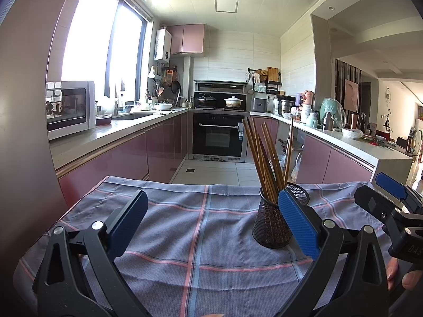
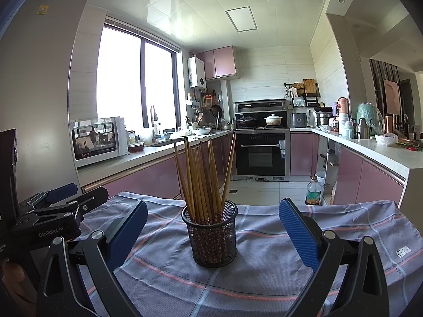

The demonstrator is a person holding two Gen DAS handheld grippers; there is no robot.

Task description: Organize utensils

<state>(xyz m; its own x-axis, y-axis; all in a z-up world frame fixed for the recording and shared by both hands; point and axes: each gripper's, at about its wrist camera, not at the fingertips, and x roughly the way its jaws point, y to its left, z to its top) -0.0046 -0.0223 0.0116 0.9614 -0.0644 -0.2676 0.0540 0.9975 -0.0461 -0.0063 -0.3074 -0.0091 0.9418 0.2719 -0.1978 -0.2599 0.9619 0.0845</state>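
Observation:
A black mesh holder (image 2: 212, 237) stands upright on a blue-grey checked cloth (image 2: 264, 264), filled with several brown wooden chopsticks (image 2: 203, 182) that fan upward. My right gripper (image 2: 212, 237) is open, its blue pads either side of the holder and nearer the camera, touching nothing. In the left wrist view the same holder (image 1: 272, 224) sits just behind the right pad, chopsticks (image 1: 267, 158) leaning left. My left gripper (image 1: 211, 224) is open and empty over bare cloth (image 1: 201, 237). The right gripper (image 1: 391, 192) shows at the far right edge; the left gripper (image 2: 63, 198) shows at the left edge.
Beyond the cloth's far edge lies the tiled kitchen floor (image 2: 253, 190), an oven (image 2: 260, 155) and pink cabinets. A microwave (image 2: 97, 140) sits on the left counter. A bottle (image 2: 313, 191) stands on the floor at right. Cluttered counter (image 2: 370, 145) runs along the right.

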